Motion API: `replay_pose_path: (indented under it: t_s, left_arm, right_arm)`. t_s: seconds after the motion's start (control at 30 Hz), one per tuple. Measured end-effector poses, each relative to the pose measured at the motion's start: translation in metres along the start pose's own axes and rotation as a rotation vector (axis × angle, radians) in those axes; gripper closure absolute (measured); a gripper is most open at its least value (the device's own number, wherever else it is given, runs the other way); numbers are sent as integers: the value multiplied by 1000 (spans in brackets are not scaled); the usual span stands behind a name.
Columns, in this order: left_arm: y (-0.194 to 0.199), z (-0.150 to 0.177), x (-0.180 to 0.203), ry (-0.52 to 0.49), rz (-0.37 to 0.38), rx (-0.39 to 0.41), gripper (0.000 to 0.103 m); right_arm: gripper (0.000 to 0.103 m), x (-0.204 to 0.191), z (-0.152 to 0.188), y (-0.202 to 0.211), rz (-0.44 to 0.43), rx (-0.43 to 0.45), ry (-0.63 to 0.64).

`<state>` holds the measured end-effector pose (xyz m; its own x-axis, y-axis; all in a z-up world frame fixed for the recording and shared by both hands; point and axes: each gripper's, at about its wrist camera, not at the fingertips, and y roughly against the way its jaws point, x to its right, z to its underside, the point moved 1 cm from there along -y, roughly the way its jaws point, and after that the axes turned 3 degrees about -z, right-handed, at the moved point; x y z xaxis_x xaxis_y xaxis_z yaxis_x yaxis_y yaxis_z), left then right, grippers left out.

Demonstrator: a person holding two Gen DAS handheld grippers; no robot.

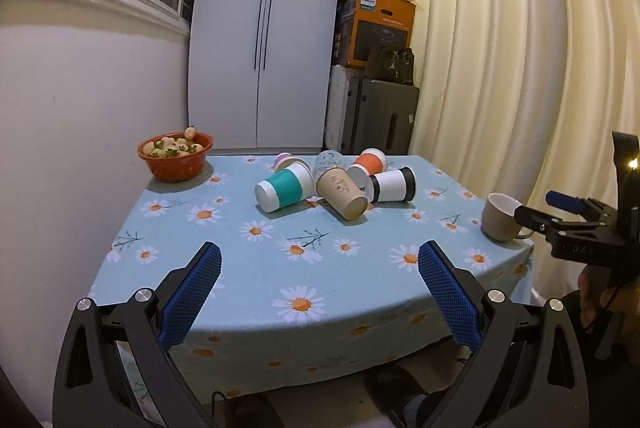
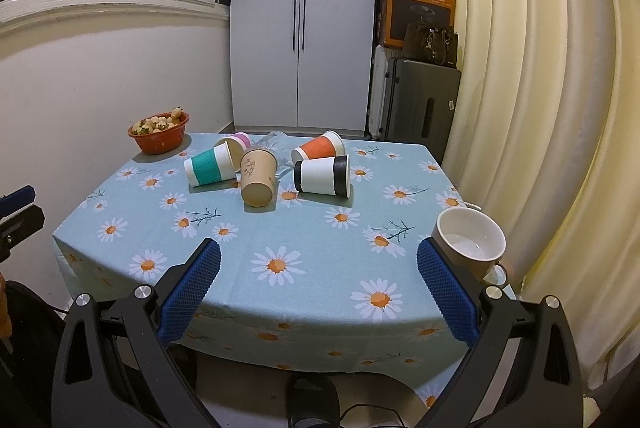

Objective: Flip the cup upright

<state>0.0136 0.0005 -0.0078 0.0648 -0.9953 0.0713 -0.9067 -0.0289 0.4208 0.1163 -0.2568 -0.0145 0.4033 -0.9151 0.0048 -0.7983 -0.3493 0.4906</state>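
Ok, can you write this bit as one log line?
left gripper: open | right gripper: open | paper cups: lying down | mug: upright

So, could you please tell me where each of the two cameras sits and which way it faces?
Left wrist: on the left claw, low at the table's near edge, facing the tipped cups and cupboard; its open blue fingers show, with the right claw at the right edge.
Right wrist: on the right claw, further right, facing likewise; open fingers show, the mug by the right finger.
Shared: table, cups, mug, red bowl.
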Motion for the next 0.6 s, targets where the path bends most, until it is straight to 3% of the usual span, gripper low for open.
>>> replay_pose_path:
  t_s: [0.2,0.6]
  left_arm:
    - [-12,-6,-6,21,32,-57,7]
    - [-71,-34,-9,-15,82,-180,7]
  right_arm:
    - [5,5,-3,-16,-16,-73,-37]
    - [5,12,-36,-60,-151,-152,-105]
